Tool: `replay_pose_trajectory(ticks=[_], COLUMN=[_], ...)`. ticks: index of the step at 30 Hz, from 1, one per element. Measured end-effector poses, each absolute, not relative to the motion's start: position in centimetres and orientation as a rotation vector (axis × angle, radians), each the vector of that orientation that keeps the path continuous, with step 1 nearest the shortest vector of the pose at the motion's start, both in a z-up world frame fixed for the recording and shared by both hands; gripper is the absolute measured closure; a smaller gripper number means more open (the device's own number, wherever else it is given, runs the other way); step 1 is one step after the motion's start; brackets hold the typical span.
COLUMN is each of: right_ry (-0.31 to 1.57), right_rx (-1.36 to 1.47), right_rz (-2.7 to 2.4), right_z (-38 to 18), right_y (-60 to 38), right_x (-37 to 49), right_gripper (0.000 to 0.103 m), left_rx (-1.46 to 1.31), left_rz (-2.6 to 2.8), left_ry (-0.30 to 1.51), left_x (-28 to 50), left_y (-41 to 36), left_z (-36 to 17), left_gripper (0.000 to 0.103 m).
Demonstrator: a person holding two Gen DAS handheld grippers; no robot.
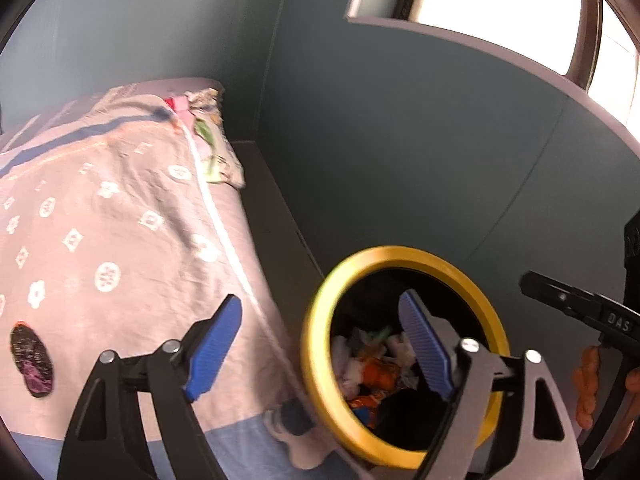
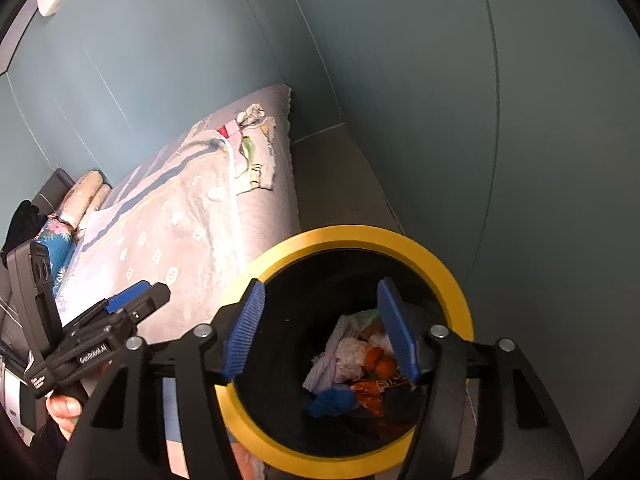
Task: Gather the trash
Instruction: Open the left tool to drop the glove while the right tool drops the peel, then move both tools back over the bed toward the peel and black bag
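Left wrist view: we see the left gripper [image 1: 324, 344] with its blue jaws spread wide and nothing between them, one jaw over the bedspread [image 1: 120, 220], the other over the mouth of the black bin [image 1: 320, 344] with the yellow rim at lower right. Crumpled trash [image 1: 372, 372], white, orange and blue, lies at the bin's bottom. A dark patterned wrapper [image 1: 31, 364] rests on the bedspread at lower left. Right wrist view: the right gripper [image 2: 320, 336] hangs over the same bin, jaws released and empty, with the trash below them.
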State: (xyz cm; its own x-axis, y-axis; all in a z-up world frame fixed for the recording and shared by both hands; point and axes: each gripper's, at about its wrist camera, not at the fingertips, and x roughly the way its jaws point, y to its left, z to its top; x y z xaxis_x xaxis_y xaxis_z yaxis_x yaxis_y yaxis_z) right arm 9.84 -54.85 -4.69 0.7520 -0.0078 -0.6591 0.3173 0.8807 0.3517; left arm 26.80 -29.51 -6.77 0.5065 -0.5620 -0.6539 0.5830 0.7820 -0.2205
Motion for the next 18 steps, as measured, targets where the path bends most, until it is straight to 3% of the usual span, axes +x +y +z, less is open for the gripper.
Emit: replay_pose_trajectory(ticks=[18], right_ry=[0.747], right_rx=[0.355], right_rz=[0.112], right_z=[-3.1], right_y=[-41.7], right_x=[16.8], right_gripper=[0.043], left_rx=[0.031], left_rz=[-0.344], left_ry=[0.772], left_x=[32.2], left_y=[-12.7], left_z=[-7.4], left_gripper=[0.023])
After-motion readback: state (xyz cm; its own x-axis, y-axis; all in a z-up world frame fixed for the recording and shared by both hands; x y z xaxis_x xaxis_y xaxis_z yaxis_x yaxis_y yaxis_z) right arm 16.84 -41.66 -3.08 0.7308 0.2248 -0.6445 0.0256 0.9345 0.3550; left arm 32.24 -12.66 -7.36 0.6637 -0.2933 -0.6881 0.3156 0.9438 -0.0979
